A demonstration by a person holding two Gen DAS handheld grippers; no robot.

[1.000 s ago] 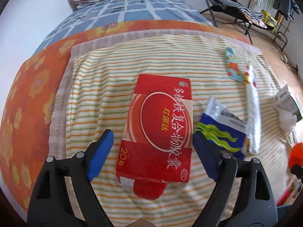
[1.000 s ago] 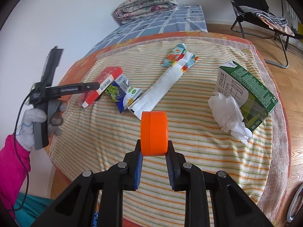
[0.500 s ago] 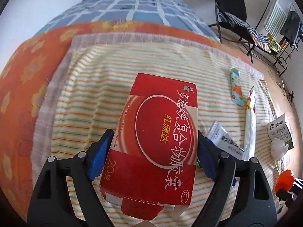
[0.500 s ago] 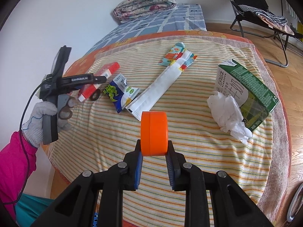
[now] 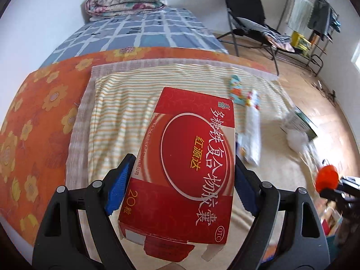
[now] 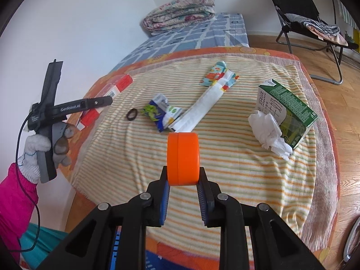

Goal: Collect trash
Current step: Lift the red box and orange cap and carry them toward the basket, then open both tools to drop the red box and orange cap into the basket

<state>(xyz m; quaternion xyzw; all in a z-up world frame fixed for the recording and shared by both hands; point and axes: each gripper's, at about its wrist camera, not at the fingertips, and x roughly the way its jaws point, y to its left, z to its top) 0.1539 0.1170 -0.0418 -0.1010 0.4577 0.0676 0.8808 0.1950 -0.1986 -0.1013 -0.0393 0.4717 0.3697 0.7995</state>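
My left gripper [image 5: 180, 184] is shut on a red medicine box [image 5: 191, 148], its blue pads pressing on both long sides, and it holds the box in the air over the striped towel [image 5: 117, 112]. The right wrist view shows that box [image 6: 118, 85] at the left, held by a gloved hand [image 6: 38, 144]. My right gripper [image 6: 183, 173] is shut on an orange round lid [image 6: 182, 157]. On the towel lie a blue-green wrapper [image 6: 162, 112], a long white wrapper [image 6: 202, 105], a colourful packet [image 6: 213, 73], a green milk carton [image 6: 290, 110], a crumpled tissue [image 6: 270, 130] and a small black ring [image 6: 132, 114].
The towel lies on an orange flowered sheet [image 5: 33, 117] on a bed, with a folded quilt [image 6: 180, 11] at the far end. A black folding chair [image 6: 303, 11] stands on the wooden floor [image 6: 346, 103] to the right. A white wall borders the left side.
The left gripper has lifted the red box off the towel and drawn it back to the left, which uncovers the black ring. The right gripper has risen a little with the orange lid.
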